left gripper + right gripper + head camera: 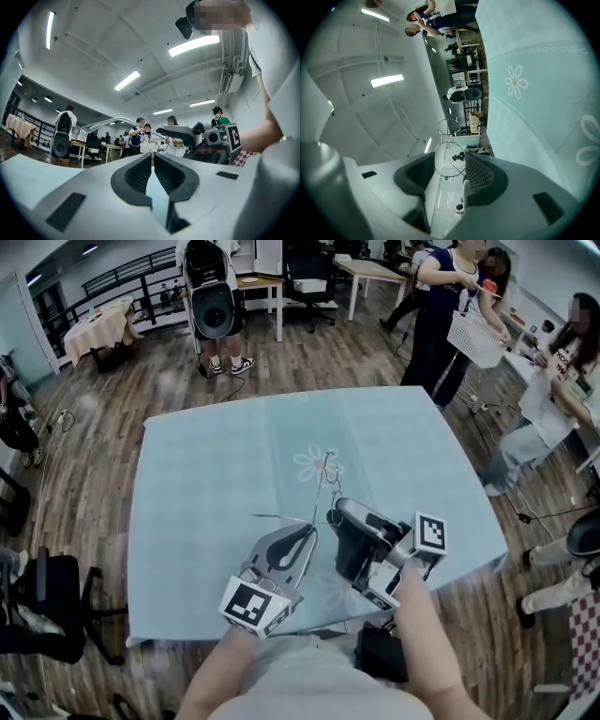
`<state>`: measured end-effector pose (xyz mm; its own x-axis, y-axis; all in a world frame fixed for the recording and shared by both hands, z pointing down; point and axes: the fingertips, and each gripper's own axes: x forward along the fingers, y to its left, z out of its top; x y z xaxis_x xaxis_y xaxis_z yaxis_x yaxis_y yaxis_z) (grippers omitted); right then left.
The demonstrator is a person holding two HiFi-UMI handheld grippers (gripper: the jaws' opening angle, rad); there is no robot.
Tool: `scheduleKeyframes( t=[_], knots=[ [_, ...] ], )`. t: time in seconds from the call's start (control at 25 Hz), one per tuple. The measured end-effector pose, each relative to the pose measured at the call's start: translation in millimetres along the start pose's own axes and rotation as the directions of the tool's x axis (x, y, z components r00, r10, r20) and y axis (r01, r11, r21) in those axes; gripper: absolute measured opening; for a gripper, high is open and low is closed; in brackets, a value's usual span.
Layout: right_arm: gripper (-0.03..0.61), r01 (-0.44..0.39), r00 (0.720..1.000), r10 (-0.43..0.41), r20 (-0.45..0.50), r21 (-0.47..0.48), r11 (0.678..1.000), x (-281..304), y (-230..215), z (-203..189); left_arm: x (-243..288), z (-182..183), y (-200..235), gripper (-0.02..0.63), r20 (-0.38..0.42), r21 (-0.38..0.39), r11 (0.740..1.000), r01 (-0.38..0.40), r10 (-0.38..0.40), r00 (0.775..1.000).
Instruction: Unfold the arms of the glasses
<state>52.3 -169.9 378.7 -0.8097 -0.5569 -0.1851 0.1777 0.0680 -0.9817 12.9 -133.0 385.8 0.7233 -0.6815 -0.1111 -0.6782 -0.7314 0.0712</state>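
Thin wire-framed glasses (322, 486) hang in the air above the light-blue tablecloth (206, 484), between my two grippers. My right gripper (336, 514) (450, 171) is shut on the front of the frame. One round lens (449, 160) sits between its pads and the other lens (449, 126) sticks out beyond them. My left gripper (309, 532) (152, 157) has its jaws almost together, pinching a thin wire of the glasses at the tips. One slim arm (279, 517) (108, 123) juts out to the left from there.
The table's front edge lies just below my grippers. People stand beyond the far right corner (450, 296) and along the right side (562, 371). A black speaker (211, 306) stands behind the table and a dark chair (56, 587) on the left.
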Motion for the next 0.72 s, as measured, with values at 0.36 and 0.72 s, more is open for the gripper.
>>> scheduleKeyframes(
  t=[0.36, 0.72],
  knots=[
    [0.209, -0.009, 1.0, 0.009, -0.011, 0.006, 1.0, -2.1, -0.7, 2.3, -8.1, 4.6, 13.0, 0.023, 0.035, -0.008, 1.0, -0.001, 0.001, 0.999],
    [0.209, -0.025, 0.999, 0.026, -0.033, 0.028, 0.999, -2.5, -2.0, -0.4, -20.0, 14.1, 40.9, 0.021, 0.071, 0.004, 0.998, -0.056, 0.056, 0.996]
  ],
)
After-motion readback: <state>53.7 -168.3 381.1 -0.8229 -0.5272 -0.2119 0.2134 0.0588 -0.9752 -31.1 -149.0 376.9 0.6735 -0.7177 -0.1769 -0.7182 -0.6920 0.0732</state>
